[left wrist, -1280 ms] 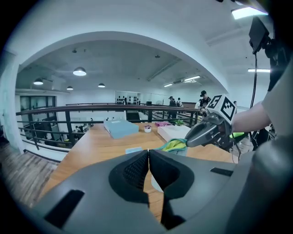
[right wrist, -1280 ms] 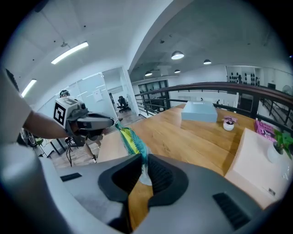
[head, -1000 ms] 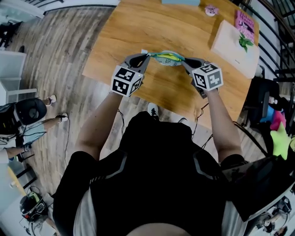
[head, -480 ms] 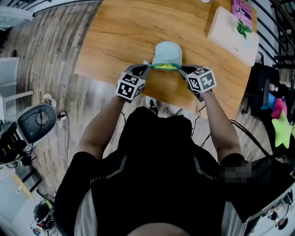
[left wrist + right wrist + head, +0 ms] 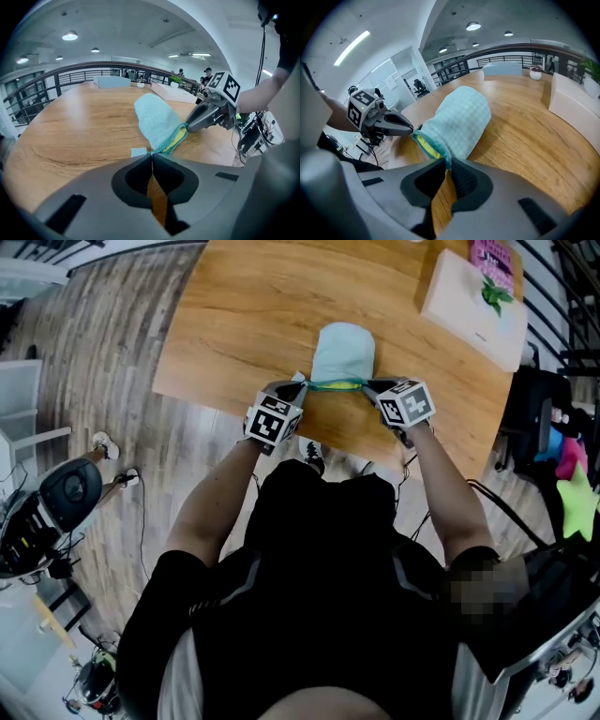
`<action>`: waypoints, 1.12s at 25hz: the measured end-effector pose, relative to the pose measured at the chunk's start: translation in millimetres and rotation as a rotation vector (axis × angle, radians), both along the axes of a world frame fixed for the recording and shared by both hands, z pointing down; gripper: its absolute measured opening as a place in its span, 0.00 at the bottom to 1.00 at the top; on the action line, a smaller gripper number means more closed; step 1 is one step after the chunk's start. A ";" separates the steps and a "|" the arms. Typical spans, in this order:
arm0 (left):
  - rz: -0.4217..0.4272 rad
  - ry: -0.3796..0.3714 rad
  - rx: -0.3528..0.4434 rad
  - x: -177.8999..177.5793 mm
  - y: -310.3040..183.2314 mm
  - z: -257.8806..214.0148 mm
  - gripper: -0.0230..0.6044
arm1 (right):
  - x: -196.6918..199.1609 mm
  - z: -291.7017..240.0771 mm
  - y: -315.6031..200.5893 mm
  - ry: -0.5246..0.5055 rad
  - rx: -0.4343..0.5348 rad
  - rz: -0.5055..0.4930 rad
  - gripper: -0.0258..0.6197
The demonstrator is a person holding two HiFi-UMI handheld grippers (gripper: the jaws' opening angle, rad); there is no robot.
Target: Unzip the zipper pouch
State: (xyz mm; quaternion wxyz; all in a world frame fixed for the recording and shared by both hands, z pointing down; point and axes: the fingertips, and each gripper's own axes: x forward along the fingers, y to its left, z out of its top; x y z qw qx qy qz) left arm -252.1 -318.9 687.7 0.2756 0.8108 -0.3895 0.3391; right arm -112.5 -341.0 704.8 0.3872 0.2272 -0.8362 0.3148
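Left gripper (image 5: 302, 382): clamped on light-blue fabric zipper pouch (image 5: 342, 352), nine o'clock end.
Right gripper (image 5: 367, 384): pinching three o'clock end.
Risk: your tug slips fabric.

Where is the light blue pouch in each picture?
Head view: pouch in the upper middle.
Left gripper view: pouch in the centre.
Right gripper view: pouch in the centre.
Shared landmark: white box, seen beyond the pouch and at the right edge.
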 end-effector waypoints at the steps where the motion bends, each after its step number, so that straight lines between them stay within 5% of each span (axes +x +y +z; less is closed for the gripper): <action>1: -0.003 -0.003 -0.004 -0.8 0.0 1.1 0.09 | 0.1 0.9 -0.3 0.000 -0.004 0.001 0.12; 15: -0.072 -0.038 0.013 -4.8 4.0 2.4 0.09 | -1.5 1.1 2.2 -0.045 -0.017 -0.015 0.16; 18: -0.101 -0.029 0.047 -4.0 12.0 -9.6 0.11 | 3.0 -4.2 3.3 -0.043 0.016 -0.036 0.31; 21: -0.141 -0.018 0.088 -3.0 17.7 -27.6 0.23 | 8.4 -20.7 -1.9 -0.087 0.055 -0.031 0.32; 28: -0.254 0.023 0.232 14.9 38.4 -88.6 0.23 | 38.2 -88.9 2.7 -0.208 0.164 -0.029 0.32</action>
